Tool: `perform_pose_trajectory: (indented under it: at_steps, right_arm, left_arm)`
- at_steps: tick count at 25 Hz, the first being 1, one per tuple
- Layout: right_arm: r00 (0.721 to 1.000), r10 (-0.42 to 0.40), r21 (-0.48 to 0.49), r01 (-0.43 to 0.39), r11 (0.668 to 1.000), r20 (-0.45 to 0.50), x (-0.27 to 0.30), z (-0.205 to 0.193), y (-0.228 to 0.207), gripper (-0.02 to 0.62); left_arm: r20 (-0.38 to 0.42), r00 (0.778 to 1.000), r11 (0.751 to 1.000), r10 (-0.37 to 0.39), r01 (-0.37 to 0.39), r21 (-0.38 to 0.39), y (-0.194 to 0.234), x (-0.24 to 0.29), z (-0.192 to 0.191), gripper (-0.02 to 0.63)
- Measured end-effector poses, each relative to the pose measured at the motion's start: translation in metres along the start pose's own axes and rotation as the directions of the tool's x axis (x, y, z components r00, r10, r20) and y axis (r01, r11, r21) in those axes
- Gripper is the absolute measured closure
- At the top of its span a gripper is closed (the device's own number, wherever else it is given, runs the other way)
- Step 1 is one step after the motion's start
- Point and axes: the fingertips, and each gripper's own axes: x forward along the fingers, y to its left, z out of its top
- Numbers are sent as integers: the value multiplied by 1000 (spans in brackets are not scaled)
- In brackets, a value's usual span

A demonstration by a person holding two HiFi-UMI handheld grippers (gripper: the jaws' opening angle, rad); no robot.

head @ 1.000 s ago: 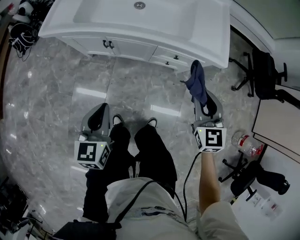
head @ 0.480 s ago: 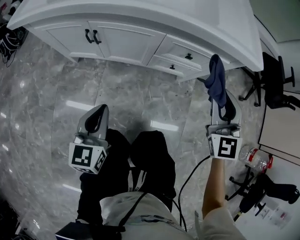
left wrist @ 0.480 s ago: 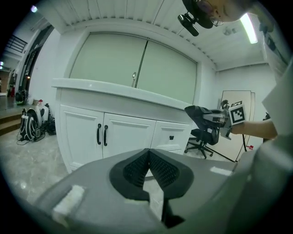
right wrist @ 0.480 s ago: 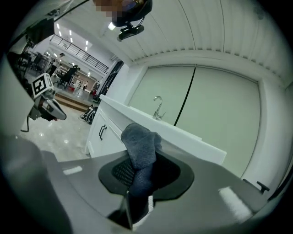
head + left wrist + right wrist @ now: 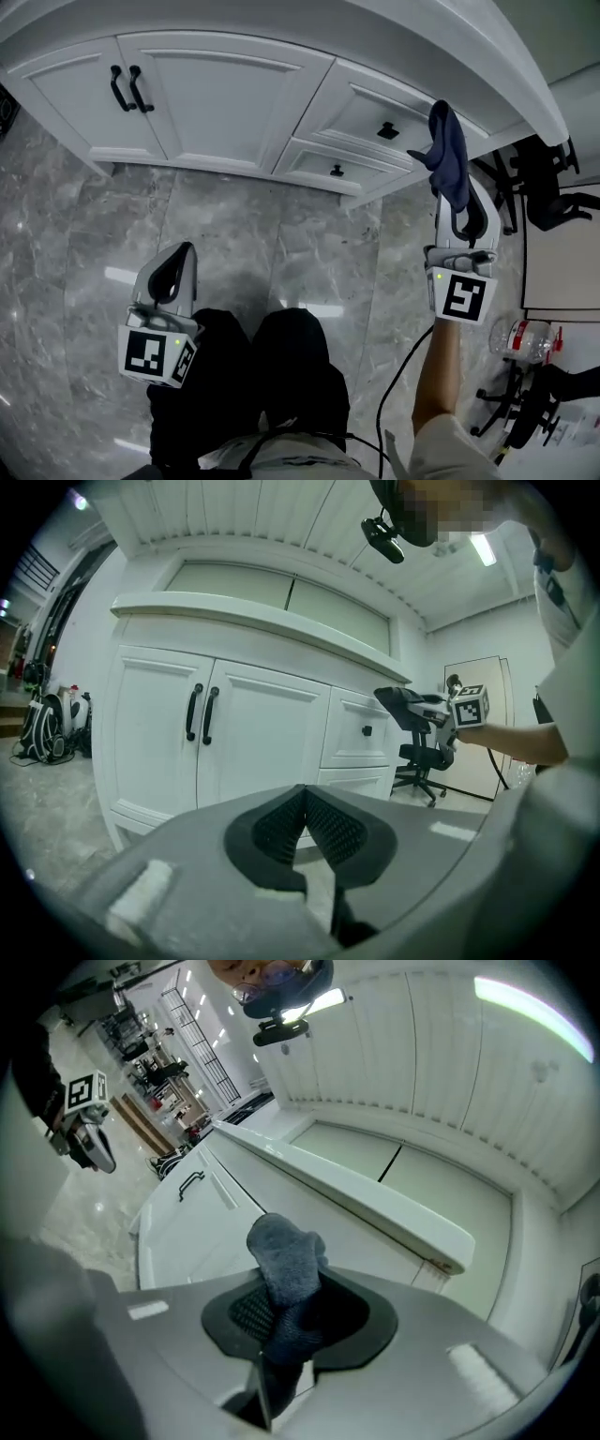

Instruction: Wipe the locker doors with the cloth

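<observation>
Fingers [image 5: 242, 1309] on right gripper [image 5: 456, 202]: clamping blue cloth [image 5: 448, 150], wad sticking up near the drawers [image 5: 370, 117], right of the locker doors [image 5: 216, 94]; on left gripper [image 5: 176, 262]: pressing together, empty; risking wad folding over or pulling free when rubbing, being gripped only at its lower end.

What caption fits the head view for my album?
Right gripper clamps a dark blue cloth before the white panelled cabinet doors; left gripper, shut and empty, hangs over grey marble floor.

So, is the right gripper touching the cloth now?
Touching. The right gripper view shows the cloth clamped between the jaws of the right gripper, with its bunched end standing out past them. The head view agrees.
</observation>
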Motion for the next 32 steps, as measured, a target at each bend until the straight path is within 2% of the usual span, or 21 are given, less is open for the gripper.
perform_pose_trajectory:
  at_steps: [5,8,19,27,32]
  right_arm:
    - [998,-62,-96,64,993,25,23,-23,-10,506]
    - [997,-75,-102,75,992,5,33,-38,-20,506]
    - [996,-90,-118,90,989,4,50,-61,-41,505]
    - [995,-95,-49,96,994,9,64,-77,-46,506]
    - [999,-41,-62,40,997,-22,69,-100,-16,506]
  left_arm:
    - [17,1000,1000,-2,2,3,2,16,-42,604]
    - [5,1000,1000,-1,1,-1,0,23,-52,604]
    - [38,996,995,-81,79,55,-42,48,-19,604]
    - [60,995,993,-77,72,91,-57,44,-11,604]
    - [54,997,995,-46,41,87,-51,41,-16,604]
